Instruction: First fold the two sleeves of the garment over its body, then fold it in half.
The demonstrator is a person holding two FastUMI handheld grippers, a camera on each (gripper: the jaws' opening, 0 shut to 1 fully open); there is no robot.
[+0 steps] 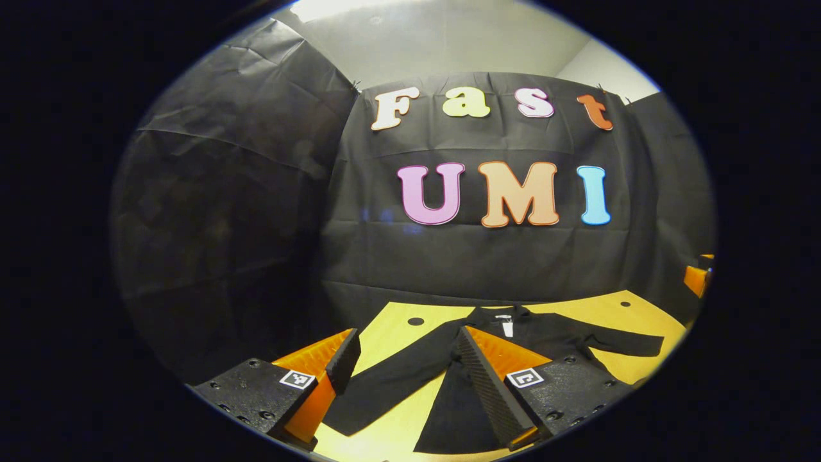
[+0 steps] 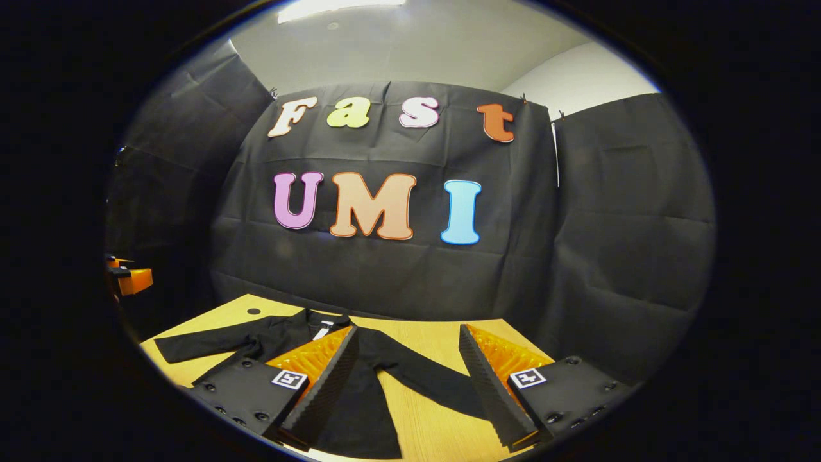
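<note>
A black long-sleeved garment (image 1: 449, 398) lies flat on the yellow wooden table (image 1: 397, 333), collar toward the far wall, both sleeves spread outward. In the left gripper view my left gripper (image 1: 410, 372) hangs open above the garment's left sleeve (image 1: 385, 382), its fingers wide apart and holding nothing. The other sleeve (image 1: 622, 343) reaches to the right. In the right gripper view the same garment (image 2: 359, 410) lies below my right gripper (image 2: 407, 378), which is open over the near sleeve (image 2: 436, 382). The far sleeve (image 2: 205, 346) stretches left.
The black cloth wall stands close behind the table's far edge. A round hole (image 1: 415, 321) marks the tabletop near the back. An orange and black part of the other gripper shows at the view's edge (image 2: 128, 279), also (image 1: 699, 276).
</note>
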